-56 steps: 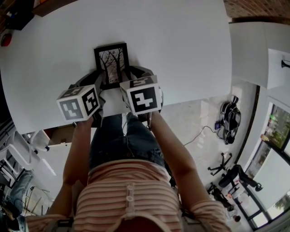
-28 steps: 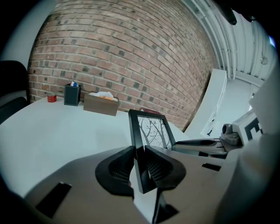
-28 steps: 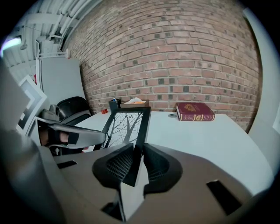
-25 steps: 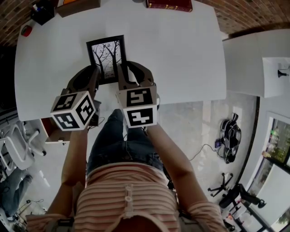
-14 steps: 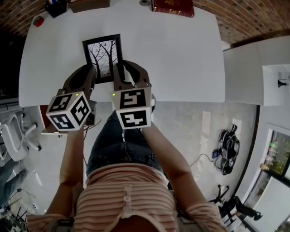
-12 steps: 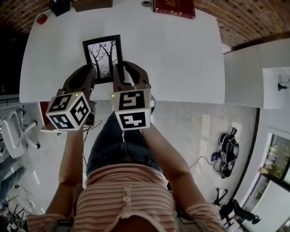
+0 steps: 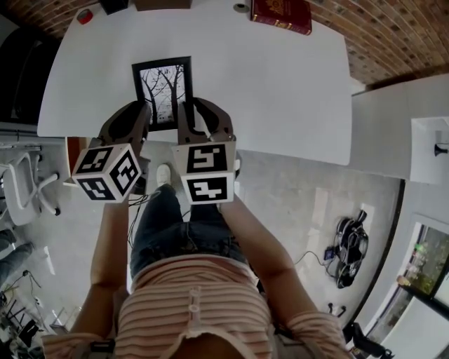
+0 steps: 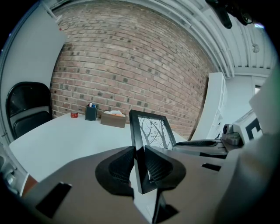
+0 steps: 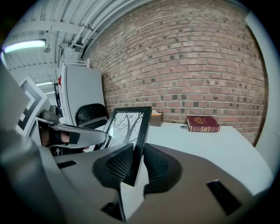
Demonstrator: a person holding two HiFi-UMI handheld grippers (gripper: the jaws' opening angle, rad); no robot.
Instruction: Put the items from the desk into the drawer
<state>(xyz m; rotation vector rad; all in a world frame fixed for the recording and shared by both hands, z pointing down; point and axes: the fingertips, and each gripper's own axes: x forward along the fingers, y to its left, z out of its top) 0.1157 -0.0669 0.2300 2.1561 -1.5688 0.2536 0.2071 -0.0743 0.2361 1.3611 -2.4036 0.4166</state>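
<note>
Upper centre-left, the black-framed tree picture (image 7: 163, 87) hangs above the white worktop (image 7: 280, 91). The left gripper (image 7: 143, 118) and right gripper (image 7: 185, 118) each have their jaws clamped on one side edge, likely to carry it level.

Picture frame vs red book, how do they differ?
The picture frame is clamped by the left hand-held gripper and right hand-held gripper, held at a tilt; the red book lies flat on the desk. The picture frame is black, the red book dark red. Both are flat rectangles.
</note>
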